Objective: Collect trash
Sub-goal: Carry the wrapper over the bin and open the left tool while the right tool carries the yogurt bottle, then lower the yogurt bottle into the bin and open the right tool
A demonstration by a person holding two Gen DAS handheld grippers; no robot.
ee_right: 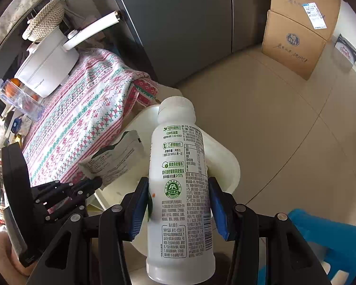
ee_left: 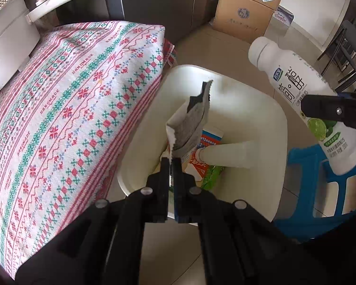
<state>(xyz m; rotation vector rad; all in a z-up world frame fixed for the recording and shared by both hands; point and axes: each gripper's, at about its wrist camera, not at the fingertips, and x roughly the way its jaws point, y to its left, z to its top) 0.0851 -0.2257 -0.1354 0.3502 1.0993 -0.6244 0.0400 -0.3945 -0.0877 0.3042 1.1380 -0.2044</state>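
My left gripper [ee_left: 170, 160] is shut on a torn grey-and-white wrapper [ee_left: 189, 121] and holds it upright over the open cream trash bin [ee_left: 270, 109]. The bin holds a white bottle [ee_left: 227, 154], an orange-and-white carton [ee_left: 208, 140] and green packaging [ee_left: 212, 175]. My right gripper [ee_right: 178, 190] is shut on a white yogurt bottle [ee_right: 180, 190] with green print, held above the bin's rim [ee_right: 227, 163]. The bottle also shows at the right of the left wrist view [ee_left: 303, 99]. The wrapper shows in the right wrist view [ee_right: 116, 159] in the left gripper [ee_right: 96, 180].
A table with a red-and-green patterned cloth [ee_left: 66, 109] stands left of the bin, with a white appliance [ee_left: 7, 45] on it. A blue plastic stool [ee_left: 320, 194] stands right of the bin. Cardboard boxes [ee_right: 296, 40] stand by the dark cabinet [ee_right: 178, 23] on the tiled floor.
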